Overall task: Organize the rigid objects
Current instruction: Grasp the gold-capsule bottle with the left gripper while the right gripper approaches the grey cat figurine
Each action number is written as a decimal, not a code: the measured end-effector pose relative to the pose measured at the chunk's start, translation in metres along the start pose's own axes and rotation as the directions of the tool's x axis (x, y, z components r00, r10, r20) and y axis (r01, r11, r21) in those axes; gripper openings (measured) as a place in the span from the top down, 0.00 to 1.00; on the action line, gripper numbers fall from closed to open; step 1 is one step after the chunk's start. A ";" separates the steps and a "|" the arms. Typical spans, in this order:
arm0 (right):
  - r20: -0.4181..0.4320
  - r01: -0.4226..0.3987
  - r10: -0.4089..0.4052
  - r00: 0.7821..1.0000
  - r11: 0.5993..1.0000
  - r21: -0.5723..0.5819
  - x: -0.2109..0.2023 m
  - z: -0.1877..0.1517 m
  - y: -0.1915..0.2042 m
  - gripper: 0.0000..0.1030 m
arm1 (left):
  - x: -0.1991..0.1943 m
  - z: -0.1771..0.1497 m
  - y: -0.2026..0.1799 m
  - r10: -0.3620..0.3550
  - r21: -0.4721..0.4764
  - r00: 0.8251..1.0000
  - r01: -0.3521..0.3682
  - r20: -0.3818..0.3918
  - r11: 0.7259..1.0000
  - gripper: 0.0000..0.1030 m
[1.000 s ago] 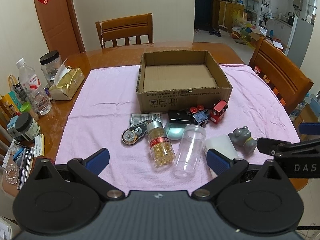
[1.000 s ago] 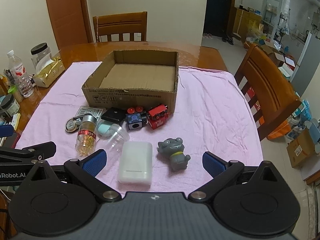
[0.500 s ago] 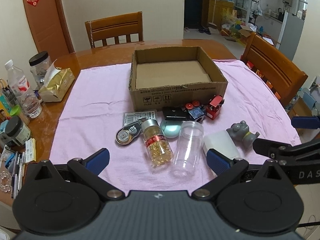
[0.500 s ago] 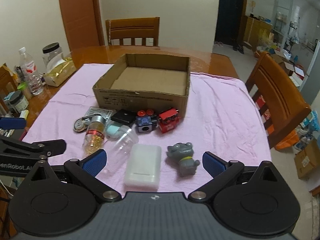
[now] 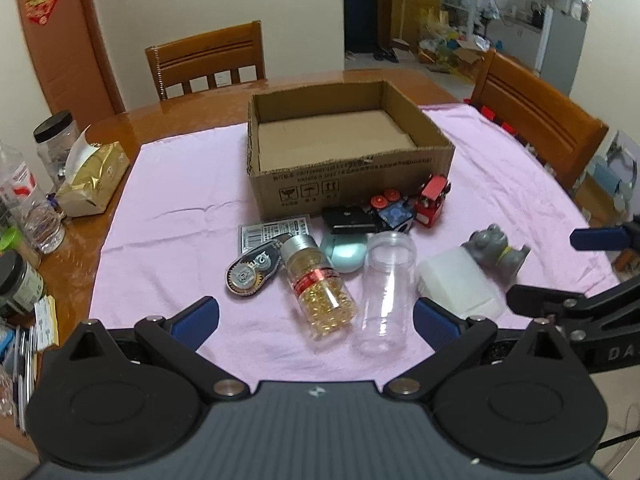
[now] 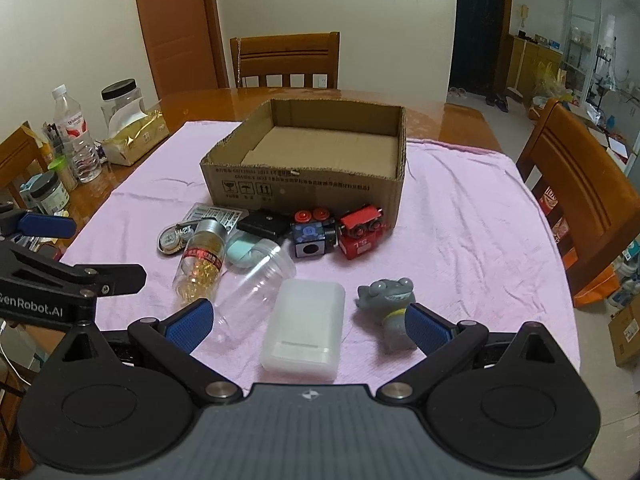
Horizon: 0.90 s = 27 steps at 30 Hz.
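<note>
Dining room with wooden table [image 5: 132,120], two chairs, pink cloth [image 5: 168,200] spread over the tabletop. Open cardboard box [image 5: 348,184] at cloth centre, upright, nothing visible inside.

Loose items clustered on the cloth just in front of the box:
- Printed card [image 5: 272,232], flat, partly under a tape dispenser [image 5: 252,272].
- Pill bottle [image 5: 318,284] on its side, silver cap toward the box, yellow capsules inside.
- Clear jar [image 5: 386,292] on its side, mouth toward the box, just right of the pill bottle.
- Teal case [image 5: 344,254] between pill bottle and jar, behind them.
- Black case [image 5: 348,220], toy cube [image 6: 312,236] with two red knobs, red toy train [image 6: 360,232], in a row close to the box front.
- White case [image 6: 304,326], flat, nearest the right gripper.
- Grey figurine [image 6: 388,300], just right of the white case, partly hidden by the right finger pad.

Left table edge: water bottle [image 6: 76,136], lidded jars, gold tissue pack [image 6: 136,136].

Left gripper [image 5: 316,318]: jaws wide apart, holding nothing, above the cloth near the pill bottle and jar. Right gripper [image 6: 308,322]: jaws wide apart, holding nothing, white case between the pads in view, contact not determinable.
</note>
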State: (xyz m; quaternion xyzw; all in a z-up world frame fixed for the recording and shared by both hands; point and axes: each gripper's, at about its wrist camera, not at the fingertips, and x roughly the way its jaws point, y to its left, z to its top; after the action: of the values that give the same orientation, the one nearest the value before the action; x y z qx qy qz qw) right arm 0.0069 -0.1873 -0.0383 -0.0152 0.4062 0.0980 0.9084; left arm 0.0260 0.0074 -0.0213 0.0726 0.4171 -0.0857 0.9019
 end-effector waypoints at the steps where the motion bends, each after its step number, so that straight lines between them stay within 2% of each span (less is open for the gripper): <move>1: -0.003 -0.002 0.002 1.000 1.000 0.005 0.002 -0.001 0.000 0.00 | 0.003 -0.001 0.001 -0.003 0.015 1.000 0.003 0.004 1.000 0.01; 8: -0.027 0.019 -0.018 0.999 0.999 0.038 0.014 -0.005 0.000 0.00 | 0.030 -0.004 0.020 -0.064 0.043 0.998 0.064 -0.006 0.997 0.01; 16: -0.057 0.064 -0.060 0.997 0.996 0.063 0.025 -0.005 0.001 0.00 | 0.065 -0.005 0.034 -0.100 0.146 0.992 0.110 -0.073 0.983 0.01; 22: -0.093 0.090 -0.081 0.992 0.991 0.096 0.038 -0.005 0.002 0.00 | 0.088 -0.007 0.035 -0.129 0.253 0.985 0.155 -0.116 0.955 0.01; 27: -0.141 0.120 -0.103 0.985 0.986 0.119 0.051 -0.010 0.002 0.00 | 0.107 -0.007 0.032 -0.153 0.349 0.978 0.193 -0.139 0.917 0.01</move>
State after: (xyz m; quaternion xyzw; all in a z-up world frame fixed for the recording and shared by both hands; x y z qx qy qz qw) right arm 0.0318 -0.1779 -0.0825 0.0133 0.4702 0.0199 0.8822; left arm 0.0964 0.0299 -0.1058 0.2040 0.4476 -0.2359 0.8381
